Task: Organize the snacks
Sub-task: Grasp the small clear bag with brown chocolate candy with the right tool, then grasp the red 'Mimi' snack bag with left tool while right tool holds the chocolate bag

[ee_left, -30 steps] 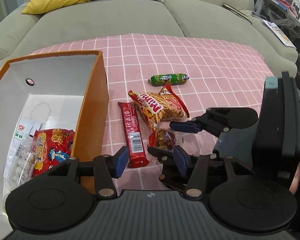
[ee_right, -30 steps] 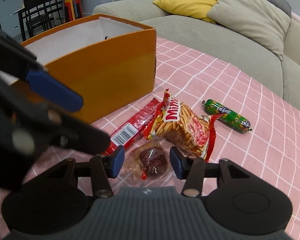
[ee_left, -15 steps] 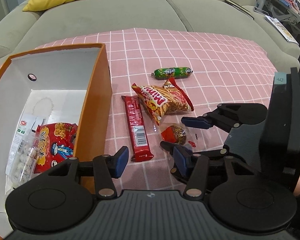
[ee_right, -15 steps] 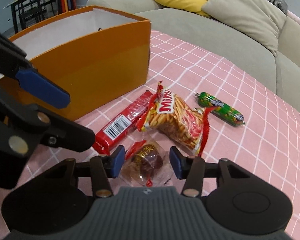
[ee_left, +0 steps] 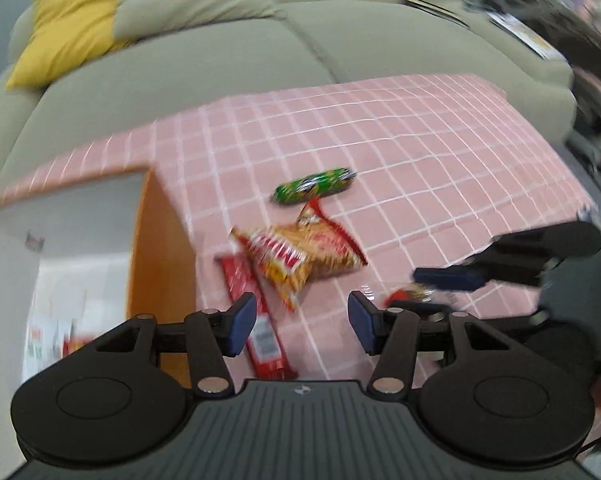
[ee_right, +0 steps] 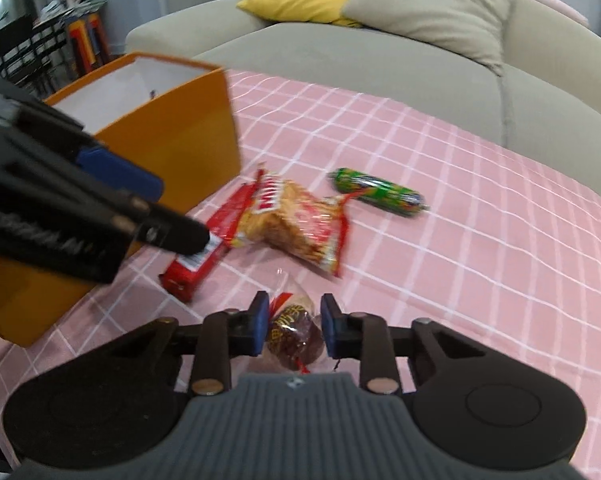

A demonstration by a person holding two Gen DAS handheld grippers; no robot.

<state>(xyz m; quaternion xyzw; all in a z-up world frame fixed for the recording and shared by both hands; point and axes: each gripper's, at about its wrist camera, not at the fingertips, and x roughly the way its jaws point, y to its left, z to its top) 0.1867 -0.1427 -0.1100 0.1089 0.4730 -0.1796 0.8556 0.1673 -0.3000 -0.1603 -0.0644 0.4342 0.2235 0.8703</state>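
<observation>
On the pink checked cloth [ee_right: 480,208]: right gripper [ee_right: 294,330] pinching the small dark wrapped candy [ee_right: 296,338]; left gripper [ee_left: 302,322] gaping half wide, gripping nothing, hovering near the orange box [ee_right: 172,148]. Lying beside the box wall, seemingly lengthwise along it: red bar [ee_right: 204,256]. Resting farther out amid open cloth: chip bag [ee_right: 296,226], green sausage [ee_right: 380,192].

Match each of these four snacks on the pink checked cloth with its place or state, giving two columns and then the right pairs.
Column 1
1. green sausage
2. red bar
3. orange chip bag
4. clear-wrapped brown sweet

Column 2
A. between the pads of the right gripper
B. nearest the orange box, lying along its side
C. farthest from the box, beyond the chip bag
D. in the middle, overlapping the bar's far end

Pairs: 1-C, 2-B, 3-D, 4-A
</observation>
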